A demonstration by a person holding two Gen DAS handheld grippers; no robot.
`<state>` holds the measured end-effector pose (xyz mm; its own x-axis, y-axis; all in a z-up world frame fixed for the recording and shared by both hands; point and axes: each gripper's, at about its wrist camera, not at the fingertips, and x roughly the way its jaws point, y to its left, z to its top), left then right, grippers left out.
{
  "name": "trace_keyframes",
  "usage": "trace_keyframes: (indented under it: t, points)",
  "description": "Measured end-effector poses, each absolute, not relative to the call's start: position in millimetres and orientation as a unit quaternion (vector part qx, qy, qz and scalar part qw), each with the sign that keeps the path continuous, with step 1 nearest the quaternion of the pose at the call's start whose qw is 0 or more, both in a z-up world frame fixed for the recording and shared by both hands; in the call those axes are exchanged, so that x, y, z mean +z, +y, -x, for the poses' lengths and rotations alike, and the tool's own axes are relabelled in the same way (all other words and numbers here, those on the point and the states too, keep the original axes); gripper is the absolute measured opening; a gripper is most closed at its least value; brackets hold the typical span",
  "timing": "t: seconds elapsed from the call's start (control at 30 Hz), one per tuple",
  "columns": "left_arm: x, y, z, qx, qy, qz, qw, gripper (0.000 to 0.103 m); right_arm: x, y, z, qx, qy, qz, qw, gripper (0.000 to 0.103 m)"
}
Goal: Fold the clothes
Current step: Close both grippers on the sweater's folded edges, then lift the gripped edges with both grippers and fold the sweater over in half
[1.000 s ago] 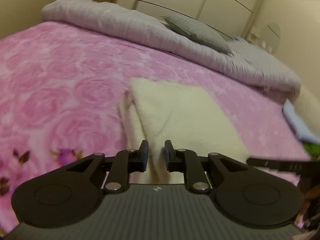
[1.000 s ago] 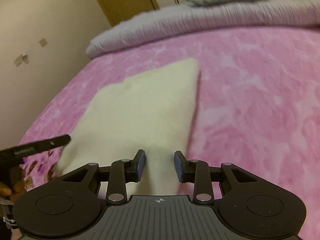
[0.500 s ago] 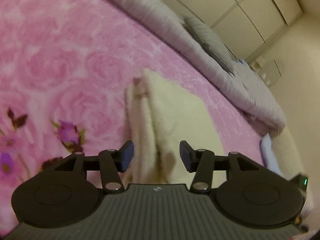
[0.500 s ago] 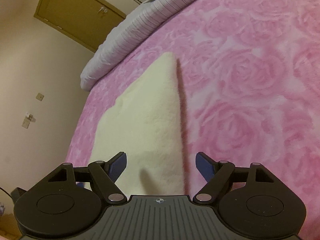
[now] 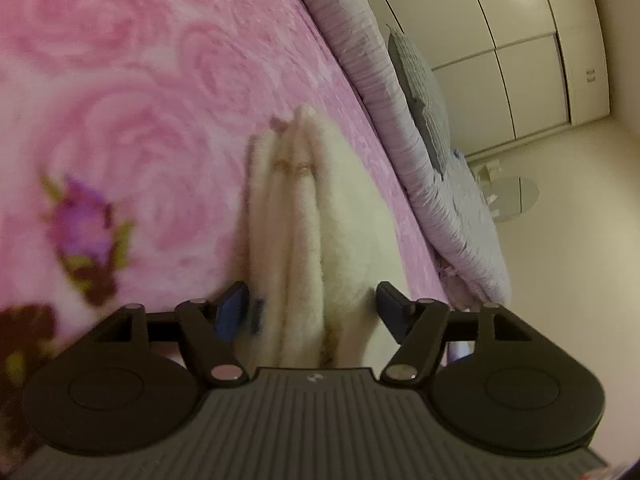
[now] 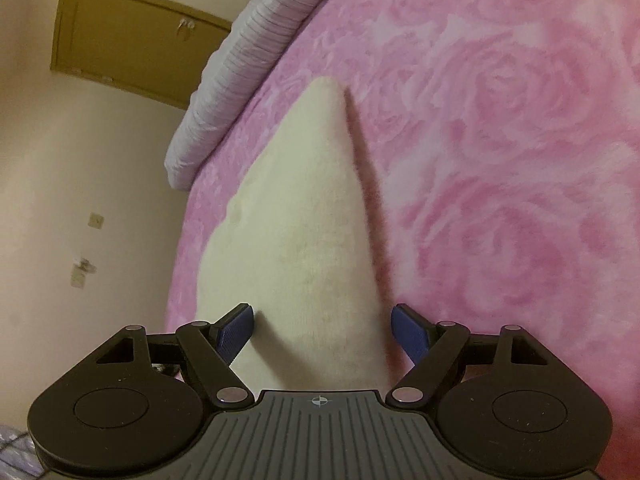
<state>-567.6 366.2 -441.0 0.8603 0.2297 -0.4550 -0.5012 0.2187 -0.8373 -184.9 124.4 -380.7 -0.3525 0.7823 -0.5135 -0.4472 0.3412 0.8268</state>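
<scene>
Cream fleece garment [image 5: 320,216] lies folded on the pink rose-print blanket [image 5: 120,100], seen again in the right wrist view [image 6: 304,232] as a flat, tapering wedge running from near to far. Left gripper [image 5: 314,310] has its jaws spread wide, one blue pad on either side of the garment's stacked near edge; contact with the cloth cannot be confirmed, and nothing is clamped. Right gripper [image 6: 322,330] is likewise wide open, its pads [image 6: 236,330] straddling the garment's near end, with no hold on it. Several layered folds show at the left gripper's edge. A grey ribbed duvet [image 5: 404,128] lies along the far side of the blanket, with a grey pillow [image 5: 420,92] on it. A wooden door [image 6: 132,44] stands at far left.
</scene>
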Motion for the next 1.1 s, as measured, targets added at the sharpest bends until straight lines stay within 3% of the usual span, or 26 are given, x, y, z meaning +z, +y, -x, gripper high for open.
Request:
trace_keyframes:
  t: [0.53,0.87,1.1]
  points:
    - [-446,362,565,0.202,0.139,0.556,0.794,0.065,-389,154,179,0.581,0.620,-0.129,0.511,0.079]
    - [-448,367,562,0.165,0.146,0.533,0.817,0.051,-394,160,182,0.599,0.610,-0.114,0.506,0.051]
    - [-423,392,565,0.145,0.180,0.547,0.804,0.044,-366,165,202,0.565,0.616,-0.121,0.535,0.041]
